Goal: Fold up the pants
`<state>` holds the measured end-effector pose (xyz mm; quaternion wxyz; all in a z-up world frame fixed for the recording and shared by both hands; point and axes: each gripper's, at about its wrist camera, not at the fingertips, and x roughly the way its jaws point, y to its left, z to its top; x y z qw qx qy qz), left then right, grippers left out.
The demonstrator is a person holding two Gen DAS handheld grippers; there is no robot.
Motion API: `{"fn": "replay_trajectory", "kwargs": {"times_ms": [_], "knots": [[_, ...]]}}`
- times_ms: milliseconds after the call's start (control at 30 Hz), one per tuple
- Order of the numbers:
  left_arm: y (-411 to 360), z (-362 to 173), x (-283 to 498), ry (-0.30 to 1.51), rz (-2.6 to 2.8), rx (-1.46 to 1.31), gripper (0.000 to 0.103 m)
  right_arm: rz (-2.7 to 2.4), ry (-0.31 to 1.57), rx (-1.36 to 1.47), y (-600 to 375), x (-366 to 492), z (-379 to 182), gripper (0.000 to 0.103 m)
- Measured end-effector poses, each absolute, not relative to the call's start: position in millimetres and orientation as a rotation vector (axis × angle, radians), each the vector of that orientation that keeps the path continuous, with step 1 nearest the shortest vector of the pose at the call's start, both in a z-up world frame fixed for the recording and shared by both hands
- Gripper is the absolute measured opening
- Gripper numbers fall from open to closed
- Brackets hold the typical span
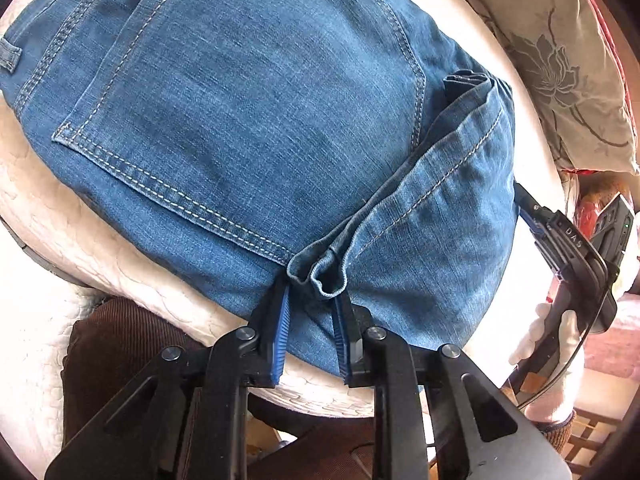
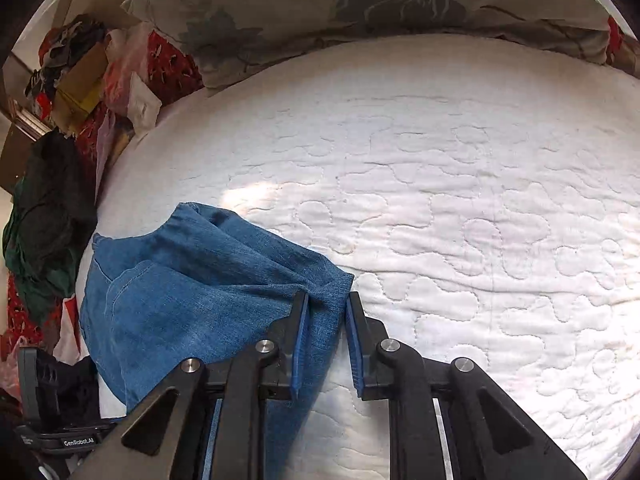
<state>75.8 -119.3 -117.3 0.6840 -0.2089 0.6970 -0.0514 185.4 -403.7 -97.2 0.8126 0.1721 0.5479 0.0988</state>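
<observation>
left claw point(image 1: 310, 300) & right claw point(image 2: 326, 322) open, straddling jeans point(image 1: 256, 120) edge w/o gripping.

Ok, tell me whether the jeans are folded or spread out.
Folded: the jeans lie in stacked layers on the quilt, back pocket on top.

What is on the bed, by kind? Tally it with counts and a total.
Blue denim pants: 1
Grey floral-print pillow: 1
Black two-finger grippers with blue pads: 2, left and right
White quilted mattress cover: 1
Total: 5
</observation>
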Motion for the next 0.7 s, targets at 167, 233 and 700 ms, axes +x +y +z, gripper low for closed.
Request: {"fn": "replay_trajectory", "kwargs": {"times_ms": [167,233,700], "knots": [[-101.2,-117.5,54.5,1.56,-0.169,-0.495,0.019,0.348,1.021,0.393,-394.6,182.5,-45.0,0.049],[-95.6,-118.5,50.1,1.562,-0.175,-0.493,0.019,0.448,1.02,0.347,-366.2,182.7,-34.8,0.051],[29.1,-105.8,31.3,1.481,-0.302,-0.744,0.024,0.559,1.15,0.085,-250.7,189.3,-40.5,0.053]]}}
